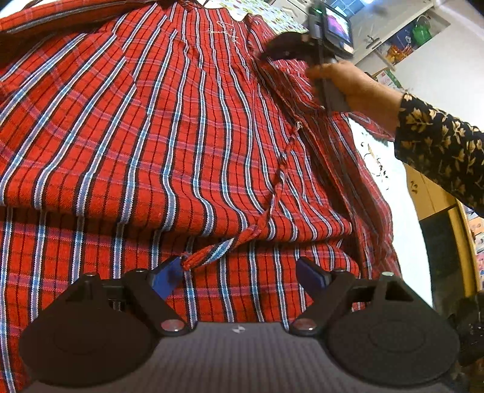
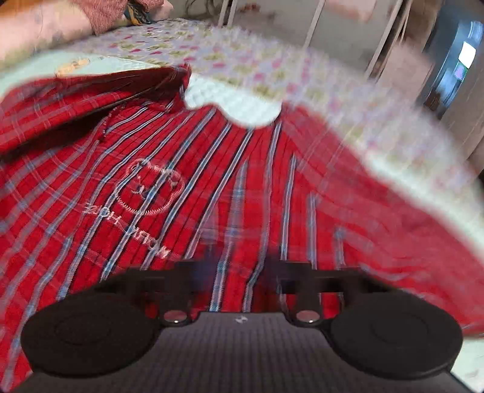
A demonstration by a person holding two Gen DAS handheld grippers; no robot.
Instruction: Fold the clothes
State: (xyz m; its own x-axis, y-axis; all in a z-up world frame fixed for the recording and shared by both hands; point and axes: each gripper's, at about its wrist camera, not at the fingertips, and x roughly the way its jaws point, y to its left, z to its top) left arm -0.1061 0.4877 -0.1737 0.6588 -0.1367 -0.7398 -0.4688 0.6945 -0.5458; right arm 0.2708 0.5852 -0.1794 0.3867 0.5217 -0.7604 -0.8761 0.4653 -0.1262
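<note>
A red plaid garment (image 1: 169,127) with blue and white stripes lies spread over the bed, a folded layer on top. Its embroidered logo (image 2: 151,190) faces up. A twisted red cord (image 1: 272,196) runs down across the cloth and ends by the left fingertip of my left gripper (image 1: 240,272), which hovers open just above the near fabric. My right gripper (image 1: 272,51), held by a hand with a floral sleeve (image 1: 441,148), sits at the far right edge, where the cloth tents up to it. In the blurred right wrist view, cloth runs between its fingers (image 2: 242,263).
A bedsheet (image 2: 242,51) with small coloured dots shows past the garment. A pink blanket (image 2: 121,12) lies at the far left corner. White cabinet doors (image 2: 348,30) stand behind the bed. Shelves (image 1: 405,39) and a wooden cabinet (image 1: 438,196) are at the right.
</note>
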